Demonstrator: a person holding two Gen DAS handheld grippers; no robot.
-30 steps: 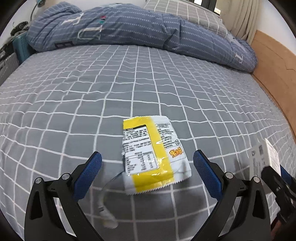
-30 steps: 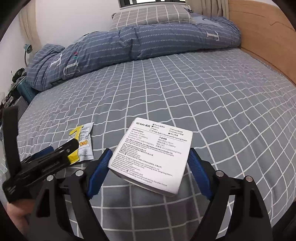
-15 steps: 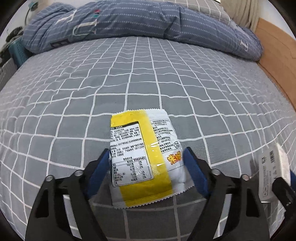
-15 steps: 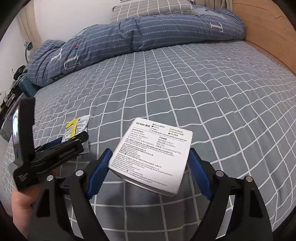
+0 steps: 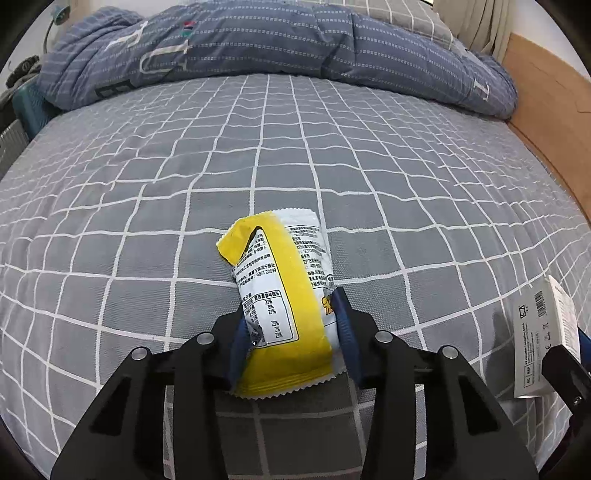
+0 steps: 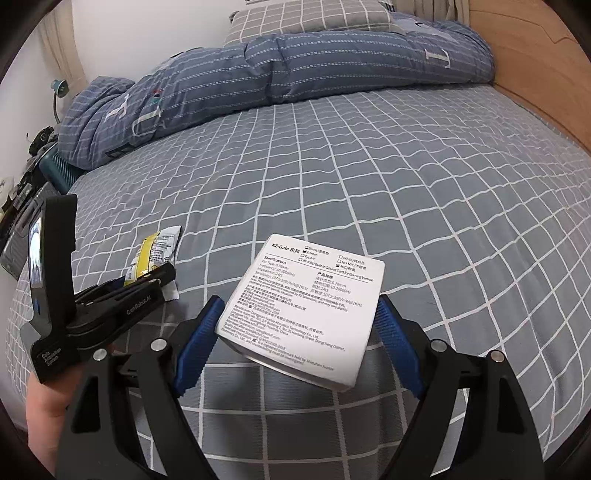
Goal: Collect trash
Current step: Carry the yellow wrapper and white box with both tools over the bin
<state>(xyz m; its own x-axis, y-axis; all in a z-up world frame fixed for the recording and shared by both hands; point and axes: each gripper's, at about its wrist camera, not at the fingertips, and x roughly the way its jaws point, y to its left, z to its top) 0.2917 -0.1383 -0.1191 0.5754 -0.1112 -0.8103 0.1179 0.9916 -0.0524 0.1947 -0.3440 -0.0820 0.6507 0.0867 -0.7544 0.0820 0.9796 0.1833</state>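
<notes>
A yellow and white snack wrapper [image 5: 280, 258] lies on the grey checked bed sheet [image 5: 258, 147]. My left gripper [image 5: 291, 314] has its jaws closing on the wrapper's lower half; the blue pads press its sides and the wrapper bulges up between them. The right wrist view shows the same wrapper [image 6: 153, 254] sticking out past the left gripper [image 6: 147, 280]. My right gripper [image 6: 299, 306] is shut on a white printed box [image 6: 306, 295], held tilted just above the sheet. That box [image 5: 543, 339] shows at the right edge of the left wrist view.
A rolled blue striped duvet [image 5: 258, 40] and a checked pillow [image 6: 306, 18] lie across the head of the bed. A wooden bed frame [image 5: 546, 110] runs along the right side. Clutter [image 6: 22, 199] stands beside the bed at the left. A hand [image 6: 48, 406] holds the left gripper.
The left gripper moved forward over the wrapper and its jaws came together onto it, buckling it. The right gripper kept still with the box.
</notes>
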